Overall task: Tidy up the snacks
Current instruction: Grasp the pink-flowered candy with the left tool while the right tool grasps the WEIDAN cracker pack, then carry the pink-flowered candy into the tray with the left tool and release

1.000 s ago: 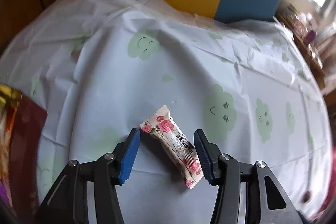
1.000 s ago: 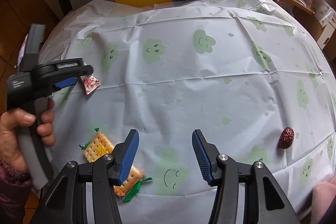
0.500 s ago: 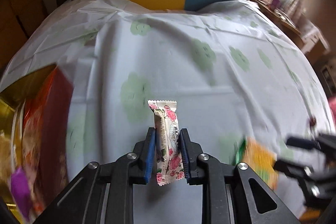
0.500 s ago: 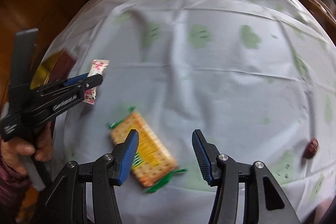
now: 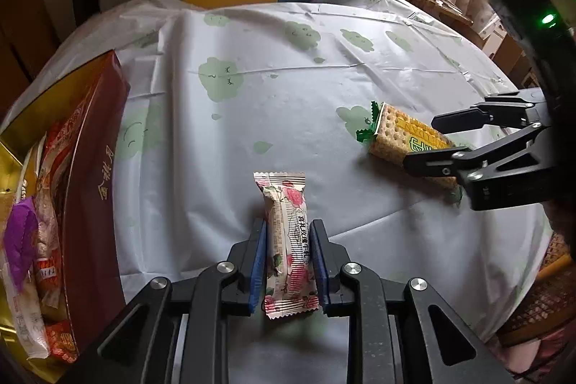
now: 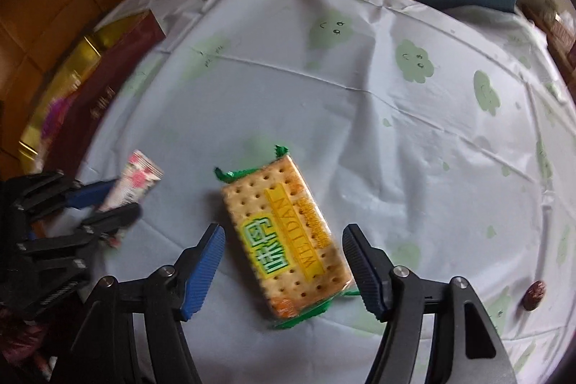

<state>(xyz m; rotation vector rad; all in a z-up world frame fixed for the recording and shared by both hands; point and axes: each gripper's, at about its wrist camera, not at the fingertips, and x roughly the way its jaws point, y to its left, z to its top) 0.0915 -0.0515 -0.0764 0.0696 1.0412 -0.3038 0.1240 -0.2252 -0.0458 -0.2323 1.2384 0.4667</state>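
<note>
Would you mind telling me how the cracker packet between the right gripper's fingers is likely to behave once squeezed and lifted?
The cracker packet looks flat and boxy, so it should probably stay stiff. Its glossy wrapper may slip against the pads. The crackers inside could crack under a hard squeeze. The right gripper is opening, pads not yet touching.

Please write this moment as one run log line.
left gripper: shut on rose-print white candy wrapper | right gripper: opening around green-yellow cracker packet

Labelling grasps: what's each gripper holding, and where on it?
Left gripper: rose-print candy, pinched across its lower half. Right gripper: nothing; jaws opening around the cracker pack.
</note>
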